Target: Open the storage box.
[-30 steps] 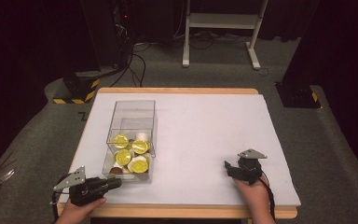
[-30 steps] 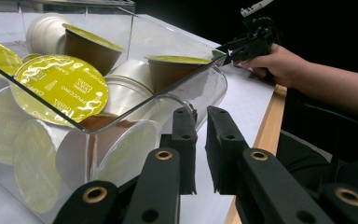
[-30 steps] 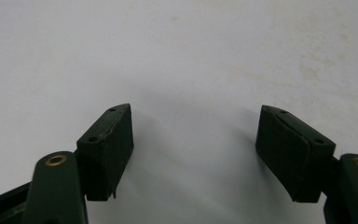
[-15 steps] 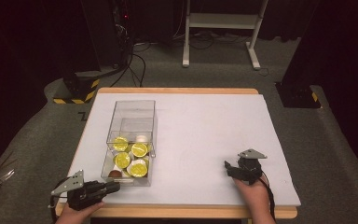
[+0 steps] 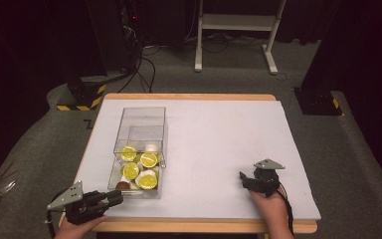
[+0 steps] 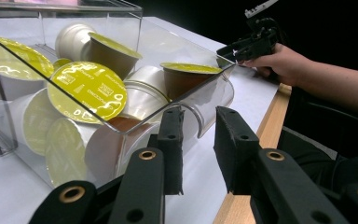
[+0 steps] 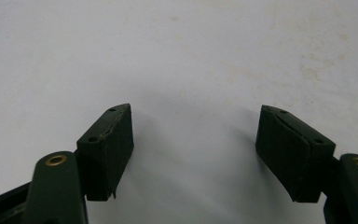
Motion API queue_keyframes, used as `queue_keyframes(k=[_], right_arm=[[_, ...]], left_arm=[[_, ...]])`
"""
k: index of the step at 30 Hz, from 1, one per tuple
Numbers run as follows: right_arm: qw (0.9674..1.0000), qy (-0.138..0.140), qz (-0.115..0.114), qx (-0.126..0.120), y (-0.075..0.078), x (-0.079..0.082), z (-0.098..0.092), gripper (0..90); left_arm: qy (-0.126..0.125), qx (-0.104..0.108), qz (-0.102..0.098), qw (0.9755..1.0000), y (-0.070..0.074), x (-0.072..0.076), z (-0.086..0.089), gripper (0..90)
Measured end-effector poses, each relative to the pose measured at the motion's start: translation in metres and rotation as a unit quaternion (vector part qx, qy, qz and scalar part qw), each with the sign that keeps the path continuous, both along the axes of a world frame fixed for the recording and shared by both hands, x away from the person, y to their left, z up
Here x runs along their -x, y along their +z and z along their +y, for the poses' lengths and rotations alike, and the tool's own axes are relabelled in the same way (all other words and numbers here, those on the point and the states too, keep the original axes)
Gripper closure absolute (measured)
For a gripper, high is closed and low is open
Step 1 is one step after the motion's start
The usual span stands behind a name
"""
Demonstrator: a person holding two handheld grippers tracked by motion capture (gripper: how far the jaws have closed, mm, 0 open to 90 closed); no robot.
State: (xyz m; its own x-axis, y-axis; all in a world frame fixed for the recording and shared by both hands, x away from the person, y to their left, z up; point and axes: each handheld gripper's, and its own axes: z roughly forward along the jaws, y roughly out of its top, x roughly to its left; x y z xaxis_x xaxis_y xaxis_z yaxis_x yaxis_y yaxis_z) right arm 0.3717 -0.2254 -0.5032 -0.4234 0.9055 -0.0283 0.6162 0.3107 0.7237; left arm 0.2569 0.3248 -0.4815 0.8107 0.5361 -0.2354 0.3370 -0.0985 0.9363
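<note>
A clear plastic box stands on the left half of the white table and holds several coffee capsules with yellow foil lids. In the left gripper view the capsules lie behind the box's clear wall. My left gripper lies at the table's near-left corner and points at the box's near end. Its jaws have just been opening. They stand a little apart with nothing between them, and the box's curved clear tab is just beyond the gap. My right gripper rests open over bare table.
The table's wooden front edge runs just below both hands. The right hand and its gripper appear far off in the left gripper view. Black stands, cables and a white frame are on the floor behind the table.
The left gripper has slid back a little from the box's near end toward the table's near-left corner. The right gripper has not moved.
</note>
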Motion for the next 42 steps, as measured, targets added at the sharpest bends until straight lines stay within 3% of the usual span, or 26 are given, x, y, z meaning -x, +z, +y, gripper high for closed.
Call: queue_keyframes(k=[7,17,23,26,30,36,39,42], right_arm=[[1.0000,0.001,-0.001,0.001,0.000,0.000,0.000,27.6],[1.0000,0.001,-0.001,0.001,0.000,0.000,0.000,27.6],[1.0000,0.001,-0.001,0.001,0.000,0.000,0.000,27.6],[1.0000,0.001,0.000,0.000,0.000,0.000,0.000,27.7],[1.0000,0.001,-0.001,0.000,0.000,0.000,0.000,27.7],[1.0000,0.001,0.000,0.000,0.000,0.000,0.000,27.7],[1.0000,0.001,-0.002,0.000,0.001,0.000,0.000,30.4],[0.9999,0.003,-0.013,-0.003,0.003,0.003,0.000,32.4]], left_arm=[[0.032,0.024,-0.022,0.9990,0.013,0.002,0.011,75.7],[0.068,0.016,-0.047,0.9965,0.030,-0.009,0.014,72.2],[0.101,0.007,-0.059,0.9931,0.039,-0.019,0.016,69.3],[0.129,-0.010,-0.066,0.9895,0.042,-0.025,0.018,66.9],[0.165,-0.014,-0.066,0.9840,0.042,-0.033,0.022,65.5],[0.211,-0.033,-0.057,0.9752,0.035,-0.043,0.024,61.4],[0.242,-0.052,-0.047,0.9677,0.026,-0.047,0.026,58.1],[0.261,-0.073,-0.031,0.9622,0.014,-0.050,0.029,55.3]])
